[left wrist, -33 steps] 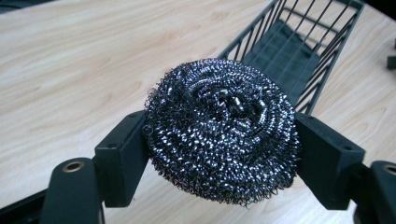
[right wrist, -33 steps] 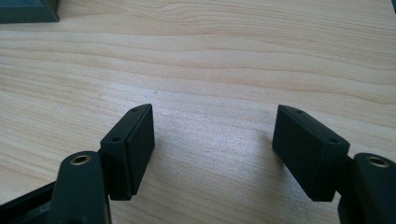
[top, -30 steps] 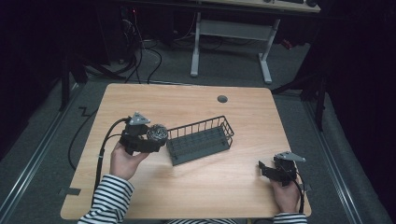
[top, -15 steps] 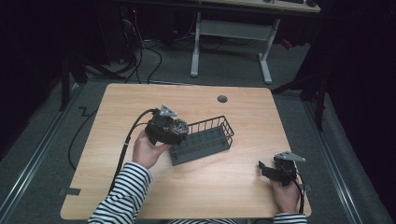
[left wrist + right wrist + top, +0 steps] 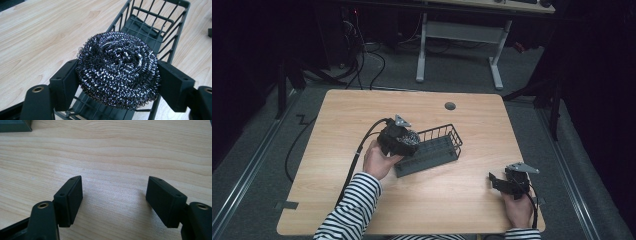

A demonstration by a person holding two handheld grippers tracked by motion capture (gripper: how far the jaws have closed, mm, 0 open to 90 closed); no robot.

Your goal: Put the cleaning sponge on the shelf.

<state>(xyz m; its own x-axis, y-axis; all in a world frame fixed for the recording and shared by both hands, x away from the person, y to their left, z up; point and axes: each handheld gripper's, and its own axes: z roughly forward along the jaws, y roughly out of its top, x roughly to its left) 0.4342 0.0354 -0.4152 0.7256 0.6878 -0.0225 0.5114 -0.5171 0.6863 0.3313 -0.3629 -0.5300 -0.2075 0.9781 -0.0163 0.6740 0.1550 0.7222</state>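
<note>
My left gripper [image 5: 408,140] has carried the steel scourer [image 5: 118,70] in from the left side of the table [image 5: 347,105] and now holds it over the near-left end of the wire basket [image 5: 432,150], where a second ago it sat well clear of the basket's end; its jaws have just been opening a little, yet the pads [image 5: 65,83] still press on both flanks of the scourer, so I read it as a grip that is only starting to ease, and I judge the drop into the basket is the next thing due. My right gripper [image 5: 503,183] rests at the near-right corner, unmoved, jaws spread wide with nothing but bare wood between them. The high view gives me the layout, both hands and the basket's slant across the table; the left gripper view adds the basket floor directly beneath the scourer
</note>
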